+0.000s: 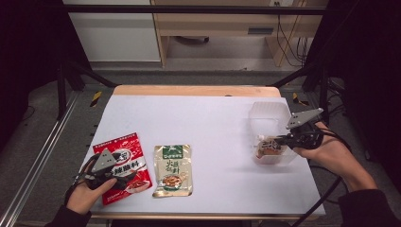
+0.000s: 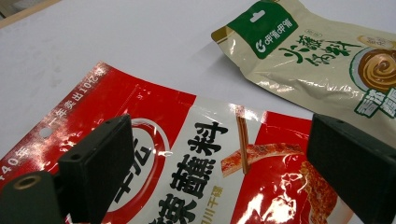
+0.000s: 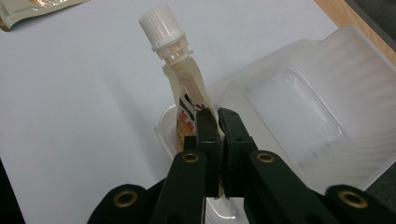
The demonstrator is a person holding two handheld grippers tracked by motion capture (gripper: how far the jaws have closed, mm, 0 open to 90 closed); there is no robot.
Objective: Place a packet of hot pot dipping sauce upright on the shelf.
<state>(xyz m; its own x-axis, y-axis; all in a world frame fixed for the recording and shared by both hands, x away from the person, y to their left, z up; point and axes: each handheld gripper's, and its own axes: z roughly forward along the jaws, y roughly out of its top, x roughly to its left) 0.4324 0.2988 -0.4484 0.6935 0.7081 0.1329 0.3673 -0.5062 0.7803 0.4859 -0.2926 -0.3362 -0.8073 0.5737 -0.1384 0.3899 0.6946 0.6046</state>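
The right hand-held gripper (image 3: 212,123) is clamped on a spouted pouch (image 3: 184,88), jaws nearly together on the flat film just below the neck, and holds it over the near-left corner of the clear plastic bin (image 3: 327,107). In the high view the pouch (image 1: 268,146) sits at the front of the bin (image 1: 269,113), partly inside it. The bin serves as the landmark: it stands at the right side of the tabletop (image 1: 213,118).

The pouch looks light and floppy. Its film body buckles under the grip, while the white screw cap and ribbed collar are the only stiff parts. The glossy film is likely slippery, so the firmest hold is probably right under the collar, where the pads can catch against the rigid neck.

Well to the left of the bin lie two flat sachets, a beige one (image 1: 172,170) and, farther from the bin, a red one (image 1: 124,163). The left hand-held gripper (image 2: 215,177) hovers over the red sachet (image 2: 201,163) with its jaws spread wide and nothing between them. Both sachets seem thin, limp and slick, best taken by an edge.
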